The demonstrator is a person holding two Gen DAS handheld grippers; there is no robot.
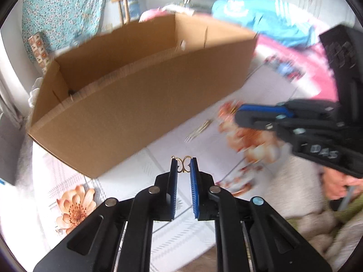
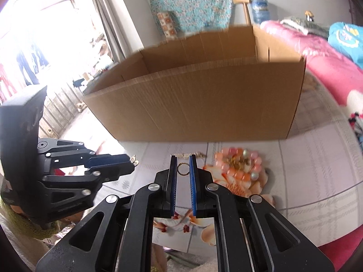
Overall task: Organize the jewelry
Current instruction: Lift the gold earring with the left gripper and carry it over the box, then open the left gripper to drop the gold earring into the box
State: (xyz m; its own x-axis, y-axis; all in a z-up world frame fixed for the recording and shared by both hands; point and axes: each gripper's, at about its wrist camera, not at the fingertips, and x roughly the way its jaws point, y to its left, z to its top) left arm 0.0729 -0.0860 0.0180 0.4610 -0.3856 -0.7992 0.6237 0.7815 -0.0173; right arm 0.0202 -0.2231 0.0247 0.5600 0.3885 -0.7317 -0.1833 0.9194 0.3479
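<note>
The right gripper (image 1: 238, 115) bears handwritten "DAS" on its body. The left gripper (image 1: 184, 165) is nearly closed, its blue pads pinching a gold butterfly charm (image 1: 184, 165) at the tips. The right one is likewise nearly closed, gripping a small gold ring (image 2: 182, 169). An open cardboard box (image 2: 204, 104) stands at 12 o'clock on a white floral cloth (image 2: 317, 170). Pink and green beads (image 2: 240, 165) lie at 2 o'clock of the ring. A pink blanket (image 2: 329, 68) and a teal floral fabric (image 2: 192, 2) lie behind.
</note>
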